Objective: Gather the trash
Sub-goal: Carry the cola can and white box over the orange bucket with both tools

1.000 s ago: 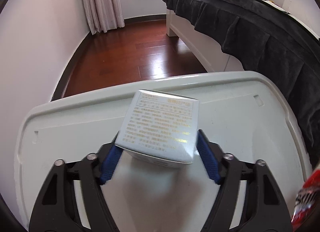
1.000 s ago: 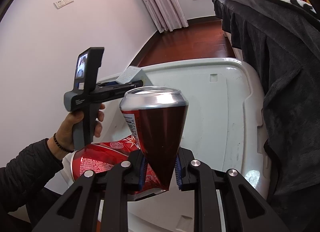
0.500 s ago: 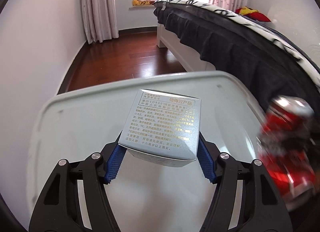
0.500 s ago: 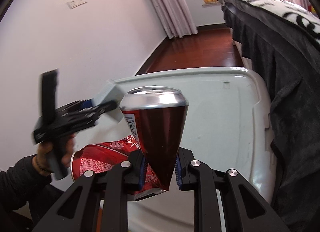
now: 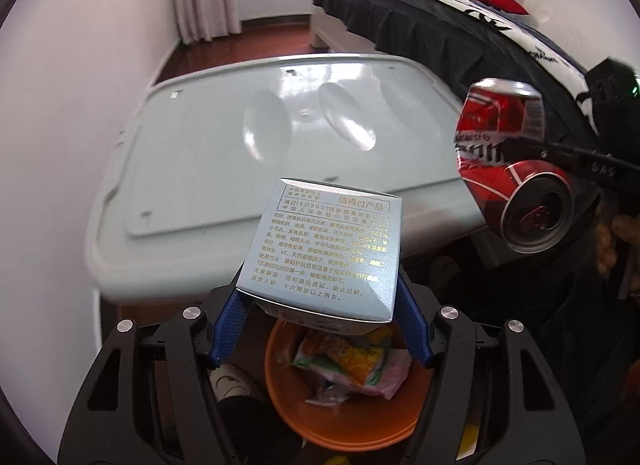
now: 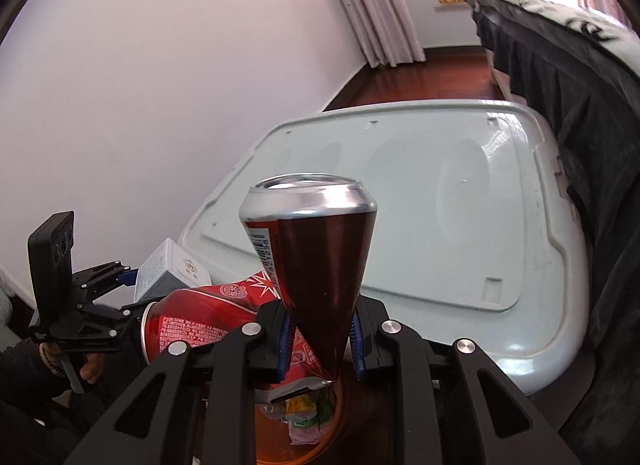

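- The left tool (image 5: 320,329) is gripping a pale blue box (image 5: 326,253) between its blue pads (image 5: 228,331), its jaws standing fairly wide because the box fills the gap.
- The box is tilting up and away from the tool, its printed face turned to the camera, and it is hanging directly above an orange bin (image 5: 348,425) on the floor.
- Crumpled wrappers (image 5: 352,361) in green, yellow and pink are lying inside the bin, just under the near end of the box.
- The right tool (image 6: 320,345) is pinching a crushed red can (image 6: 312,261) at the creased, narrowed part of its body, with its jaws drawn as close together as they go.
- The can is bending in two: one half is standing upright with its silver top uppermost, the other half is sticking out to the left with white print on it.
- In the right wrist view the can is hovering above the bin (image 6: 340,425), just off the near edge of a grey plastic counter (image 6: 520,201).
- In the left wrist view the can (image 5: 508,169) is showing to the right of the box, near the counter's (image 5: 192,153) near right corner.
- A hand (image 6: 90,369) in a dark sleeve is holding the left tool (image 6: 132,285) to the left of the can, the box (image 6: 172,269) just beside the can's lying half.
- A bed with a dark cover (image 5: 448,25) is running along the counter's right edge.
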Demonstrator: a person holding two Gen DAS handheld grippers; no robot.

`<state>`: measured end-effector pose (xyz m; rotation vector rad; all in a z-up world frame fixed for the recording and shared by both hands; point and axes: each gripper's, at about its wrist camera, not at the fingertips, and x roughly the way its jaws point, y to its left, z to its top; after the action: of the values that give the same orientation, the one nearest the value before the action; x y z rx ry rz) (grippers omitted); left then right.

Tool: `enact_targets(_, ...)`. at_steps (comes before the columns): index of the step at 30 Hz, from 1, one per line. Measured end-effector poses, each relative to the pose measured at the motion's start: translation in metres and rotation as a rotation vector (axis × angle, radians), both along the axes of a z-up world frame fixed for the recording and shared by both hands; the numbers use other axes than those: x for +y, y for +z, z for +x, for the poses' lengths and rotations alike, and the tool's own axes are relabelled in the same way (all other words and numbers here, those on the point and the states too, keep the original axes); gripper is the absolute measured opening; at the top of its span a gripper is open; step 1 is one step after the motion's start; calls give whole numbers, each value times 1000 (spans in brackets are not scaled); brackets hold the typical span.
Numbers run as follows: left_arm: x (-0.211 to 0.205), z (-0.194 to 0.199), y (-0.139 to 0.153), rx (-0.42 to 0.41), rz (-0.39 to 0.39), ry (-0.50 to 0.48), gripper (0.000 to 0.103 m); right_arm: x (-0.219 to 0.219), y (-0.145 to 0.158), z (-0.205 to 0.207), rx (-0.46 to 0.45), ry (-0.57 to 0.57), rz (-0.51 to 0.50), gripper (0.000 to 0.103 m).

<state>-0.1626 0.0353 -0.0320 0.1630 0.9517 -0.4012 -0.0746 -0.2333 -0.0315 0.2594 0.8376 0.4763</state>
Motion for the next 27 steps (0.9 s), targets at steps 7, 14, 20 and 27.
enact_targets(7,6,-10,-18,-100,59,139,64,26,0,-10,-50,19,-58,23)
enact_targets(14,11,-7,-14,-160,88,191,64,26,1,-15,-74,-5,-92,23)
enact_targets(20,12,-4,-15,-156,87,220,64,30,0,-7,-65,-24,-126,23)
enact_targets(27,11,-1,-15,-158,85,243,64,36,-2,1,-64,-66,-220,23)
